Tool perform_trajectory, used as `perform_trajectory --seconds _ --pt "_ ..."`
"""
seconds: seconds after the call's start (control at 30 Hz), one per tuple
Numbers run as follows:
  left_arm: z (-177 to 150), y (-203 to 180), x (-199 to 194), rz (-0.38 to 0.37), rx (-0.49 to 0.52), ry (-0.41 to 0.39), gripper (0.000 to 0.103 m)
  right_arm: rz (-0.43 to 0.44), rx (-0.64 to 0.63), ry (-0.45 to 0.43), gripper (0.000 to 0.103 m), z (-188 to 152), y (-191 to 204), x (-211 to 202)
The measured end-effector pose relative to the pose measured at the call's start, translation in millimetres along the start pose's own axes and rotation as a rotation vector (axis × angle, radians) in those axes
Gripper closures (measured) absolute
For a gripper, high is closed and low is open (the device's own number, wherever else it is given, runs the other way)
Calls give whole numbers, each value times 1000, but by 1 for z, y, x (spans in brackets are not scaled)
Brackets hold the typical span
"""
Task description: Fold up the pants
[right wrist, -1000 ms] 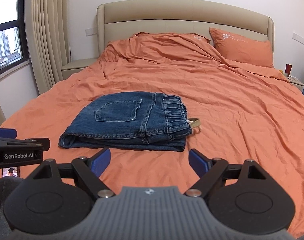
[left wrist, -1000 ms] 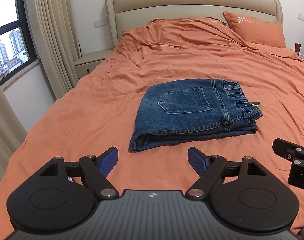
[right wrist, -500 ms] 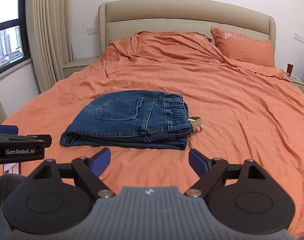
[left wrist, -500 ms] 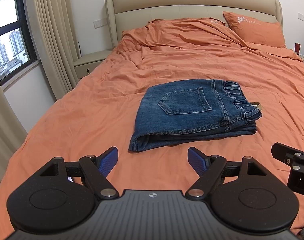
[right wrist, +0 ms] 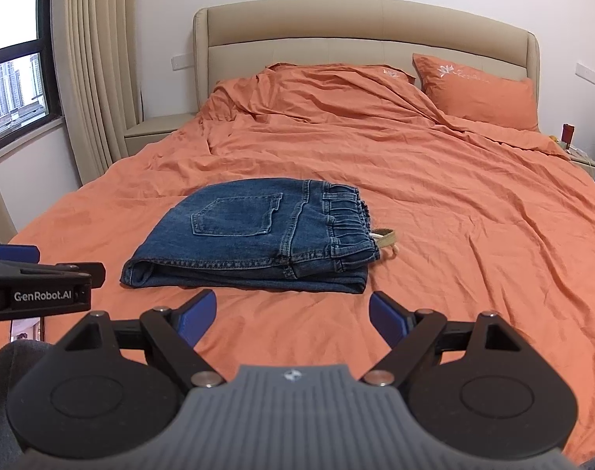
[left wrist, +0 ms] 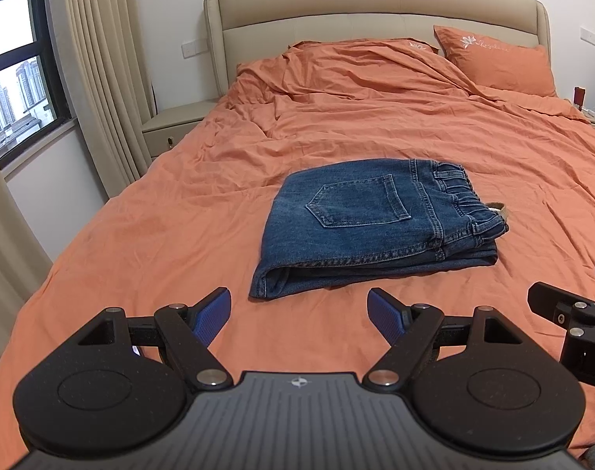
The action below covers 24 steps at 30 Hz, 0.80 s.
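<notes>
Two black claws with blue pads, left claw (left wrist: 299,311) and right claw (right wrist: 291,311), hover wide apart and empty just short of the folded blue denim pants (left wrist: 375,223) lying mid-bed on the orange-sheeted bed (left wrist: 179,235).

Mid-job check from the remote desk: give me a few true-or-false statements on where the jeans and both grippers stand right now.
1. The blue denim jeans lie folded in a flat stack on the orange bedsheet. True.
2. The left gripper is shut on the jeans. False: its jaws are spread open, short of the denim, holding nothing.
3. The right gripper is open and empty. True.
4. The back pocket faces down, hidden. False: it shows on the top layer.
5. The elastic waistband lies on the side toward the window. False: it is on the side away from the window, toward the orange pillow.
</notes>
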<state>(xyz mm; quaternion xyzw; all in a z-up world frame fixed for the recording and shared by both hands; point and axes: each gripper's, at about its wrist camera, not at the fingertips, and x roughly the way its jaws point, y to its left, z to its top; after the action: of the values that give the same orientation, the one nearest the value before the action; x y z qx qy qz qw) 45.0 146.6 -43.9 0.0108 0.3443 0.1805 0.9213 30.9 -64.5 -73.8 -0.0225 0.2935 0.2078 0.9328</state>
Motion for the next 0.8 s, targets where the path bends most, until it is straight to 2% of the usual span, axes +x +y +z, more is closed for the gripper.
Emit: perform_trajectory --seconds 0.8 --pt "1 7 -1 -2 -10 -5 10 1 -7 5 22 -1 6 -4"
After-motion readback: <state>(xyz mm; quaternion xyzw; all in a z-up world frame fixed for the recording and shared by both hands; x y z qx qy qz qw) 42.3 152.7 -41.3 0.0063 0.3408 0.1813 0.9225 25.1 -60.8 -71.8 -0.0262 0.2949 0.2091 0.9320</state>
